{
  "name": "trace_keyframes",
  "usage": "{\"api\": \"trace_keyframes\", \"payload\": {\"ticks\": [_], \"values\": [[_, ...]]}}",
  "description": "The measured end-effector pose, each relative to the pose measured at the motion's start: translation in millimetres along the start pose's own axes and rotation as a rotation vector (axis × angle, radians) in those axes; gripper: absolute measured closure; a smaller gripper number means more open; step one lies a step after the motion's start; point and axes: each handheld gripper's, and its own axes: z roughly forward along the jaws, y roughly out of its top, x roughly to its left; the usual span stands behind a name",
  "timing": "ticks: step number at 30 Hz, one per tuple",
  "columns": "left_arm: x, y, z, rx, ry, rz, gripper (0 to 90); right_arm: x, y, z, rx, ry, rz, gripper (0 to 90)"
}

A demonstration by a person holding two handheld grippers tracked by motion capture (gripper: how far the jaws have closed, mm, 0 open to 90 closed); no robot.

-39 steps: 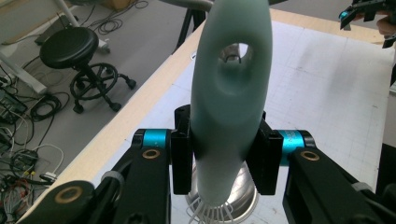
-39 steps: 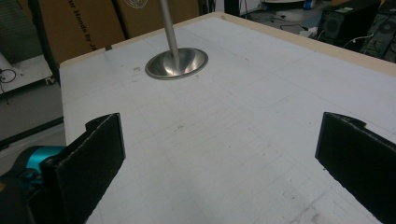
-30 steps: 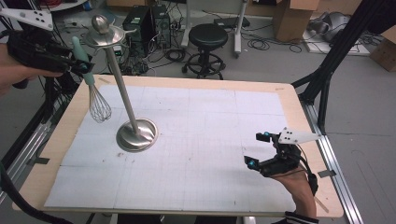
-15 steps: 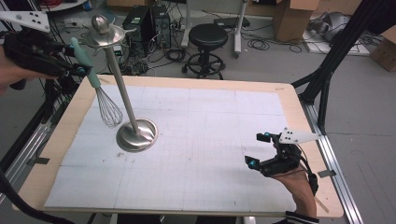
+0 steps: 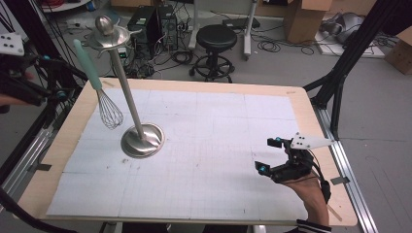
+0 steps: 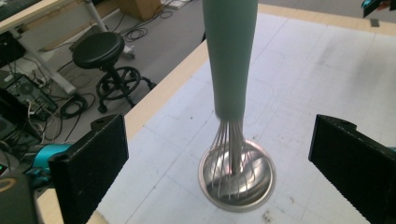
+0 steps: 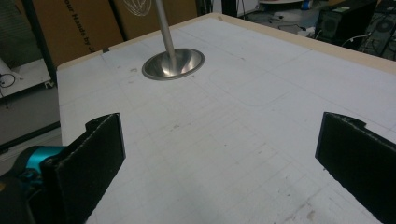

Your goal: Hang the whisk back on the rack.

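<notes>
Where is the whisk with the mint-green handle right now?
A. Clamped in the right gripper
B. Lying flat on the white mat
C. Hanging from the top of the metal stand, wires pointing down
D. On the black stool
C: the whisk hangs from the stand beside its pole, wires down, and the left gripper is open with its jaws well apart of the handle.

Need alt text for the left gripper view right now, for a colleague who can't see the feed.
A whisk with a mint-green handle hangs upright between the left gripper's wide-open black jaws, touching neither. Its wires sit in front of the round steel stand base on the white table mat; a black stool stands beyond the table edge.
</notes>
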Motion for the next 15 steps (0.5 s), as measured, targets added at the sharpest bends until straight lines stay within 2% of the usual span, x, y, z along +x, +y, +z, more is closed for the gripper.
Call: {"api": "trace_keyframes", "payload": {"ticks": [1, 4, 6, 15], "values": [[-0.8, -4.3, -1.7, 0.001, 0.012, -0.009, 1.7, 0.8, 0.2, -0.4, -0.002, 0.000, 0.002, 0.5], [-2.6, -16.1, -6.6, 0.002, 0.019, -0.027, 1.7, 1.8, 0.9, -1.7, -0.008, -0.001, -0.003, 0.5], [-4.4, -22.6, -9.7, 0.005, 0.024, -0.026, 1.7, 2.3, 1.2, -2.2, -0.007, -0.001, -0.003, 0.5], [-16.7, -47.8, -27.0, -0.032, 0.041, -0.050, 1.7, 1.6, 0.6, -1.7, -0.004, -0.014, 0.001, 0.5]]}}
